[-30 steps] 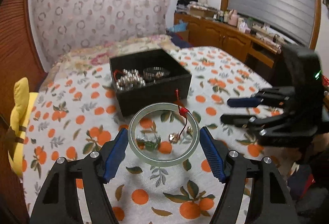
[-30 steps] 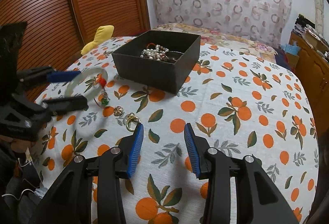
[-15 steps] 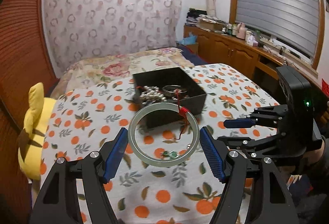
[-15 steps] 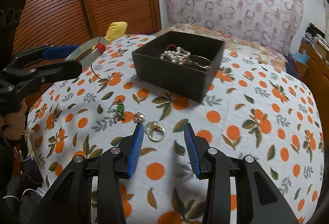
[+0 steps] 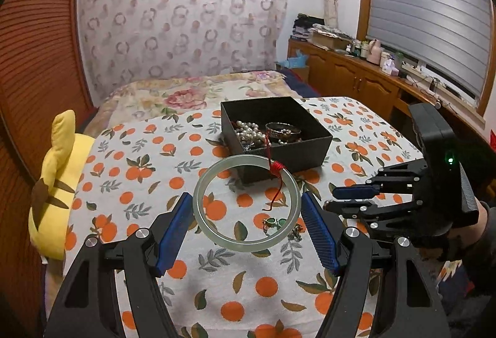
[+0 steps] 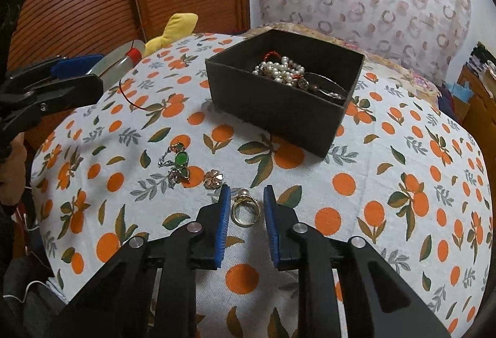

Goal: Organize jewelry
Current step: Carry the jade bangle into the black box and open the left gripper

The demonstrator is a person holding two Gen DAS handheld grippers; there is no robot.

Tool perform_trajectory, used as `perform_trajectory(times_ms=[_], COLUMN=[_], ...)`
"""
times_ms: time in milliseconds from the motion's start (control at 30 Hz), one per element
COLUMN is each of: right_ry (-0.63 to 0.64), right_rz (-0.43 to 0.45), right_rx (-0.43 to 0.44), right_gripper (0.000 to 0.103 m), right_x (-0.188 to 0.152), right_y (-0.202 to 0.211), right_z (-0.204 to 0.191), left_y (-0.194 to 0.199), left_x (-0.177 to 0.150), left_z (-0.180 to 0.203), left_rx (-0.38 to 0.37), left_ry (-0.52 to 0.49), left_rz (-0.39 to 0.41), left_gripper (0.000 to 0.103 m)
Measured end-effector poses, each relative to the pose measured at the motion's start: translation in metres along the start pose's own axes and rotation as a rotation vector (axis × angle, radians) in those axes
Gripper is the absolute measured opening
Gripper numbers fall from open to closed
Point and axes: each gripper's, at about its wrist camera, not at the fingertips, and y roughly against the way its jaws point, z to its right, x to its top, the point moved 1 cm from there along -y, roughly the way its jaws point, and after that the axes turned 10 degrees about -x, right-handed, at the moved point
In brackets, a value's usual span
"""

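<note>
Your left gripper [image 5: 246, 221] clamps the pale green jade bangle [image 5: 246, 203]; your right gripper [image 6: 245, 215] jaws are closing around the gold pearl-topped ring [image 6: 245, 208], pads not yet touching.

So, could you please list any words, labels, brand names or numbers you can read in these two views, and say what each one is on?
No text can be read in either view.
Black box: plain walls, no label or brand.
Orange-print tablecloth: fruit and leaf pattern only.
Bottles on the wooden counter: any labels are too small and blurred to read.
Left gripper and right gripper: no markings visible.
</note>
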Motion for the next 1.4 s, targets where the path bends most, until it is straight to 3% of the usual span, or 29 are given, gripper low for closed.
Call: perform_trajectory(times_ms=[333, 600, 933, 1400], right_ry=[0.065, 0.04, 0.013, -0.06], right_rz=[-0.008, 0.026, 0.114, 0.136], right_rx=[-0.018, -0.021, -0.055, 0.005], right_gripper=[0.02, 0.021, 0.021, 0.022], right_x=[0.0, 0.006, 0.049, 0.084], right_y=[-0.005, 0.007, 0.021, -0.015], right_z=[-0.008, 0.0, 0.034, 0.067], left_y=[-0.006, -0.01, -0.027, -0.077], left_x=[-0.004, -0.002, 0.037, 0.073], left_z=[0.003, 0.004, 0.0, -0.01], left_rx=[-0.01, -0.013, -0.014, -0.016], left_ry=[0.001, -0.004, -0.019, -0.021], left_rz=[-0.011, -0.009, 0.028, -0.013], left_gripper=[0.068, 0.068, 0.068, 0.068])
